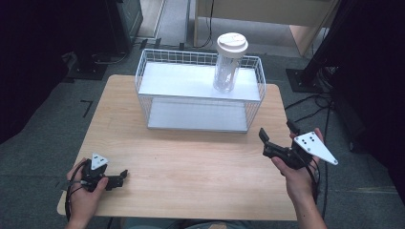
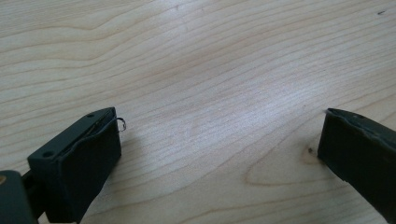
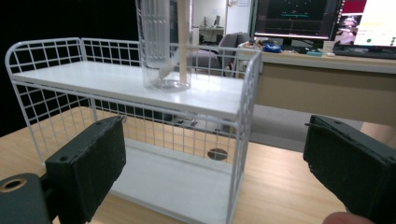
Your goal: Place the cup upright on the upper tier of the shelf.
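My right gripper [image 1: 277, 134], at the right of the high view, has its jaws spread wide and holds nothing. My left gripper [image 1: 122, 175], lower left, is spread too over bare table [image 1: 191, 157]. The clear tumbler [image 1: 228, 64] stands upright on the wire rack's [image 1: 200, 86] top shelf, upper centre.

Wood table [image 1: 191, 157], grey carpet [image 1: 43, 119], desk w/ monitors [image 3: 327, 60] behind, black cables [image 1: 310, 102] on floor at right.

Both hand-held grippers, left gripper [image 1: 117, 180] and right gripper [image 1: 277, 134], have jaws spread wide.

A white wire-grid rack [image 1: 200, 90] (white shelves) holds a clear, white-lidded cup [image 1: 229, 62] on pale woodgrain table [image 1: 191, 162].
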{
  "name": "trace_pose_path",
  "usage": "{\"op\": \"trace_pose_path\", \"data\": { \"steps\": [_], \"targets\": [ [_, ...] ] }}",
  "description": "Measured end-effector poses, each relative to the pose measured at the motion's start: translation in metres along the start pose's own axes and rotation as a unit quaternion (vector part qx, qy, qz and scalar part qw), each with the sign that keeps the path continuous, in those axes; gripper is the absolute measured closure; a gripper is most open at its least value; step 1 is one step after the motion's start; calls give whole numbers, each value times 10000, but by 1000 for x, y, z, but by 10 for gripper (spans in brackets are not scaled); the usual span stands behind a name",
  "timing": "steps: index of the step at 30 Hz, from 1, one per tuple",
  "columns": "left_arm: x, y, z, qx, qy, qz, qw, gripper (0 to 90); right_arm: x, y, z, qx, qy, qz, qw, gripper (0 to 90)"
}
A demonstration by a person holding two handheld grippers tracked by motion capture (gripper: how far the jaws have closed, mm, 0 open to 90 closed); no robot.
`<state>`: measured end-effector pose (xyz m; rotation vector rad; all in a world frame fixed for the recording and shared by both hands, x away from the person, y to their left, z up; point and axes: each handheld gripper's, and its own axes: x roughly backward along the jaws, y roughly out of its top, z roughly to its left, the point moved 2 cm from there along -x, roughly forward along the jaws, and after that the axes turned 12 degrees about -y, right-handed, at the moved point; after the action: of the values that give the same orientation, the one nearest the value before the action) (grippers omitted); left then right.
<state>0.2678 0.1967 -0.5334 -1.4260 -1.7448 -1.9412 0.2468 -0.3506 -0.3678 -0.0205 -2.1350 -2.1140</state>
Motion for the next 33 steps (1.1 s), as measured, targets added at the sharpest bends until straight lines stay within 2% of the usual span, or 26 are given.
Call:
{"op": "trace_pose_path", "data": {
  "steps": [5,6,8,9,11,12,19,25,27,33],
  "targets": [
    [0,0,0,0,0,-1,10000,0,7,-15,-12,-60,-101,107,9999,61],
    [0,0,0,9,-1,-11,10000,0,10,-23,-17,-50,-146,141,9998,61],
    [0,0,0,0,1,-2,10000,0,11,-26,-18,-58,-155,169,9997,62],
    [0,0,0,9,1,-9,10000,0,13,-35,-23,-48,-205,227,9995,62],
    [0,0,0,3,-2,0,10000,0,14,-39,-24,-61,-224,264,9994,61],
    [0,0,0,2,0,-1,10000,0,16,-47,-29,-56,-279,328,9991,62],
    [0,0,0,5,0,-3,10000,0,22,-69,-40,-110,-421,500,9978,62],
    [0,0,0,7,-1,-6,10000,0,28,-95,-49,-113,-545,768,9955,62],
    [0,0,0,-1,-2,4,10000,0,29,-98,-51,-113,-564,796,9952,62],
    [0,0,0,5,0,-6,10000,0,34,-125,-58,-225,-677,1093,9914,63]
  ]
}}
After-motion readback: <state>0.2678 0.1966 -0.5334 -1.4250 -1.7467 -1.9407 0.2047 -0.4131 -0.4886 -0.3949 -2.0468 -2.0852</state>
